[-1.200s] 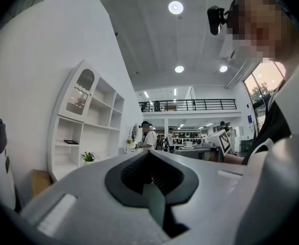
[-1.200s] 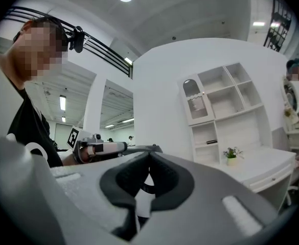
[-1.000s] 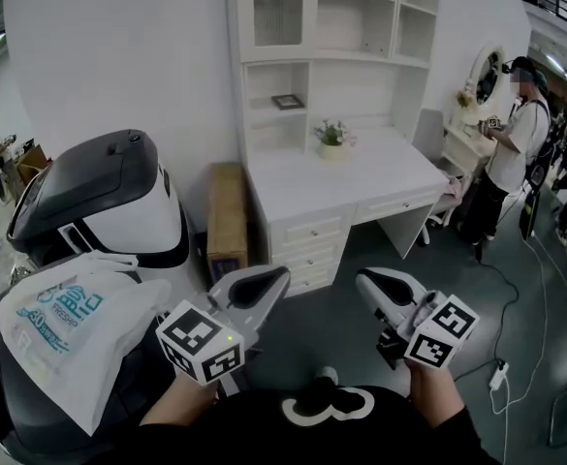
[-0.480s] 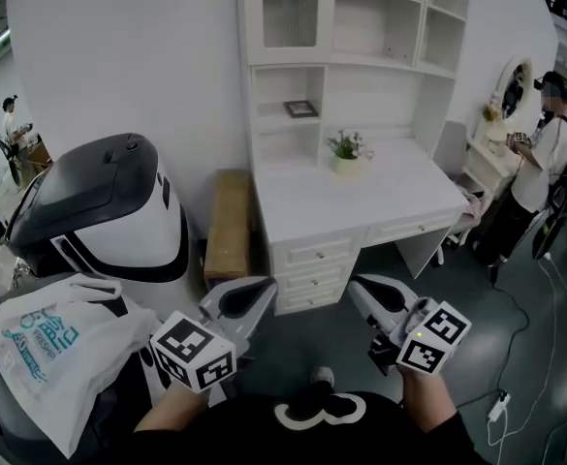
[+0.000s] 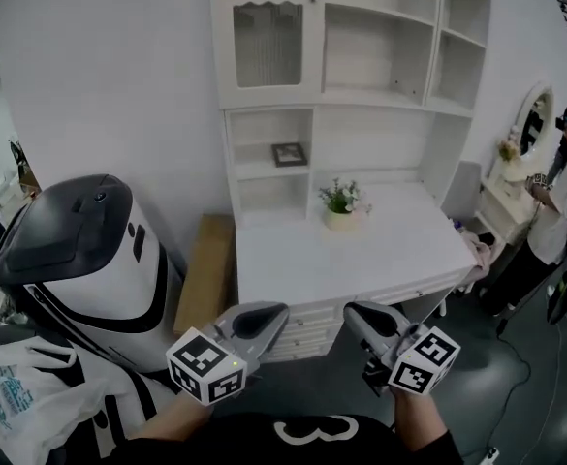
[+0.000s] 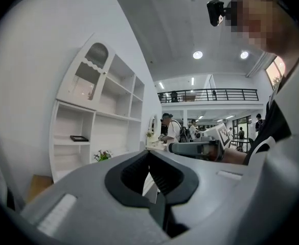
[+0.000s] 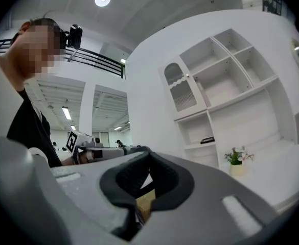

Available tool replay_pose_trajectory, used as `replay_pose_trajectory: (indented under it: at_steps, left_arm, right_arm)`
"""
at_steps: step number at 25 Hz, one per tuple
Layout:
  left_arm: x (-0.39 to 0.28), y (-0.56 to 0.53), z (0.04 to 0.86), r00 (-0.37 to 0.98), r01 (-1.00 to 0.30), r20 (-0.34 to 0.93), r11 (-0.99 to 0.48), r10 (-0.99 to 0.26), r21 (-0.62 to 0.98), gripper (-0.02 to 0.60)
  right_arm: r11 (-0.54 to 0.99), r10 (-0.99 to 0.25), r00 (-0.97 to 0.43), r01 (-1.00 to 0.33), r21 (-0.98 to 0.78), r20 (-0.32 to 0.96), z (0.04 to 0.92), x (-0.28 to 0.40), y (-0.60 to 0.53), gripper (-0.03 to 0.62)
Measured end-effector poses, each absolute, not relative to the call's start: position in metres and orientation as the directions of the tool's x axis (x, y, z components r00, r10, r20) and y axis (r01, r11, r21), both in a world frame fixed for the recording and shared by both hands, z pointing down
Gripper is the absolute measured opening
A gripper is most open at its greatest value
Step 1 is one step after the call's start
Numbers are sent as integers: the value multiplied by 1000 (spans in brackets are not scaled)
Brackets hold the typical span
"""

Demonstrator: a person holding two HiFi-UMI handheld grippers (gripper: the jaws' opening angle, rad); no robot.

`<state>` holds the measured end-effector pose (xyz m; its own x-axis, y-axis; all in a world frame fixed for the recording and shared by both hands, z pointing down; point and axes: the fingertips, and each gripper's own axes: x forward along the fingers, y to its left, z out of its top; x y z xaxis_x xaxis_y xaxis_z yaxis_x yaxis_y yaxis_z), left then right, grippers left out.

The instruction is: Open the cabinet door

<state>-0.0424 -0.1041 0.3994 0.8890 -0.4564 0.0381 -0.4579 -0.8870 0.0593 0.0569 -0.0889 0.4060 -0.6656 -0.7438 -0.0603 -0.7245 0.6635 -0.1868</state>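
The cabinet door, white with a mesh panel and a small knob on its right edge, is closed at the upper left of the white hutch. My left gripper and right gripper are side by side low in the head view, just short of the desk's front edge and far below the door. Both are shut with nothing in them. From the left gripper the door shows up to the left. From the right gripper the door shows above, well beyond the tips.
A white desk carries a small potted plant; a picture frame sits on a shelf. A big white-and-black machine, a cardboard box and a plastic bag fill the left. A person stands by a vanity at right.
Both grippers have travelled toward the desk, still shut and side by side. The hutch and its door now loom larger and nearer, and the person at right has slid toward the frame's edge.
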Motion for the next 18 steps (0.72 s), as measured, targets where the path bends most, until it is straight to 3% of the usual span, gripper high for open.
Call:
replay_pose_trajectory:
  at_steps: [7,18]
  left_arm:
    - [23,-162,368,885,-466,-7,-885,-466,-16,5]
    - [45,-226,330,857,-515,-67,-846,-511,-138,5]
  right_arm:
    - [697,-715,-697,-706,-124,-47,388,113,-155,3]
    - [717,-696,-713,-697,-22,-85,349,140,-205,3]
